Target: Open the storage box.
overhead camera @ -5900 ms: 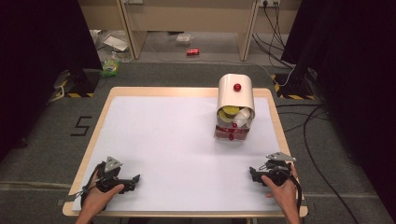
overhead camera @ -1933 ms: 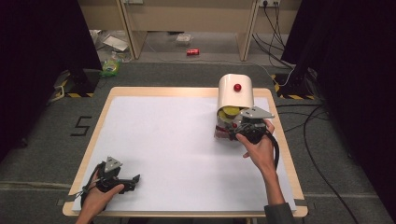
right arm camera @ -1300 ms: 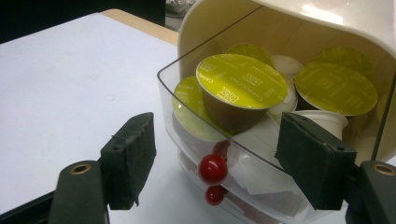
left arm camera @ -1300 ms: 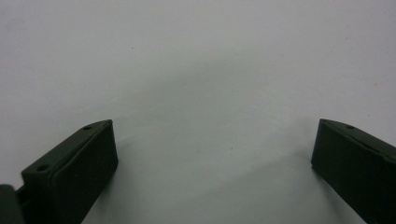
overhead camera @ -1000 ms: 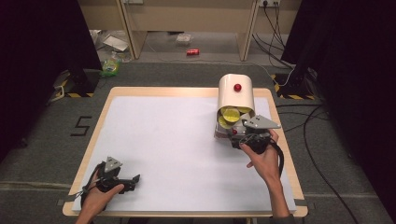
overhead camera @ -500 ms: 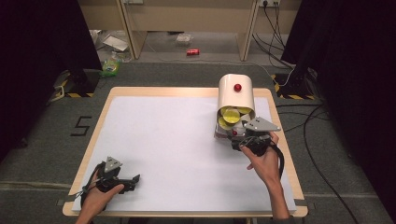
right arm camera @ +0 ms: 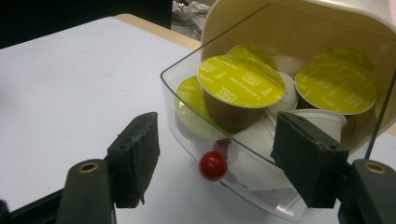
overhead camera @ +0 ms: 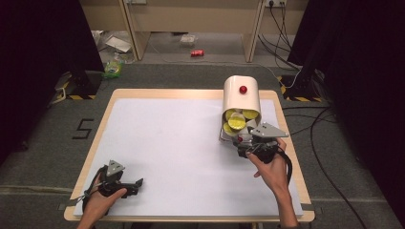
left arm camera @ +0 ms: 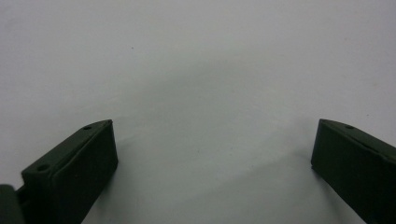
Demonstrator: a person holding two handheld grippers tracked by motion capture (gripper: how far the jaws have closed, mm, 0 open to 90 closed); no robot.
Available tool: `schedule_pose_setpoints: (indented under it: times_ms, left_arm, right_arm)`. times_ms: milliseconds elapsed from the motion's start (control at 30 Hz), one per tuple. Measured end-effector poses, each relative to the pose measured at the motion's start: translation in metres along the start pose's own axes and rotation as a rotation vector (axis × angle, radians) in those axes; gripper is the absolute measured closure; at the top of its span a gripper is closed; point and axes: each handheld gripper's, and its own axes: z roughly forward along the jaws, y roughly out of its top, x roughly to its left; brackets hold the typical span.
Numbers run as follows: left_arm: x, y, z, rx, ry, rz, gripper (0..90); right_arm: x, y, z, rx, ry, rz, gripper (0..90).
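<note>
Right gripper (right arm camera: 215,158): I am holding it wide open, its black ribbed jaws standing either side of the drawer's front with nothing between them.
Drawer (right arm camera: 187,119): clear plastic with a rounded corner, it is sticking out of the holder's front on the table's far right; a small red knob (right arm camera: 213,165) is sitting on its front, between my jaws.
Pods (right arm camera: 240,81): coffee pods with glossy yellow-green foil lids and white cups are lying heaped at angles in the drawer.
Holder (overhead camera: 241,95): a smooth cream box with an arched top and a red dot is covering the drawer's back.
Left gripper (overhead camera: 125,183): I am resting it near the table's front left corner, jaws spread open over bare sheet.
Table (overhead camera: 167,143): a matt white sheet is lying on a pale wooden top.
Room: dark grey carpet, cables (overhead camera: 329,143) trailing to my right, and a red can (overhead camera: 197,53) lying beyond.
</note>
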Motion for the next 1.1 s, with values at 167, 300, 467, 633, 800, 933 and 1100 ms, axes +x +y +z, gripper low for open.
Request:
schedule_pose_setpoints:
  times_ms: [167, 300, 467, 633, 800, 933, 1100]
  left_arm:
    - [0.000, 0.000, 0.000, 0.000, 0.000, 0.000, 0.0]
    - [0.000, 0.000, 0.000, 0.000, 0.000, 0.000, 0.0]
    - [0.000, 0.000, 0.000, 0.000, 0.000, 0.000, 0.0]
    - [0.000, 0.000, 0.000, 0.000, 0.000, 0.000, 0.0]
    - [0.000, 0.000, 0.000, 0.000, 0.000, 0.000, 0.0]
    - [0.000, 0.000, 0.000, 0.000, 0.000, 0.000, 0.0]
    - [0.000, 0.000, 0.000, 0.000, 0.000, 0.000, 0.0]
  right_arm:
    - [0.002, -0.001, -0.003, 0.007, 0.006, 0.003, 32.9]
    - [0.002, -0.002, -0.008, 0.011, 0.007, -0.003, 32.9]
    - [0.000, -0.005, -0.013, 0.005, 0.007, 0.008, 33.7]
    - [0.000, -0.005, -0.014, 0.005, 0.012, 0.005, 33.9]
    - [0.001, -0.006, -0.015, 0.007, 0.015, 0.006, 33.9]
    - [0.002, -0.006, -0.016, 0.011, 0.015, 0.006, 33.9]
    - [0.003, -0.007, -0.017, 0.021, 0.018, 0.005, 33.9]
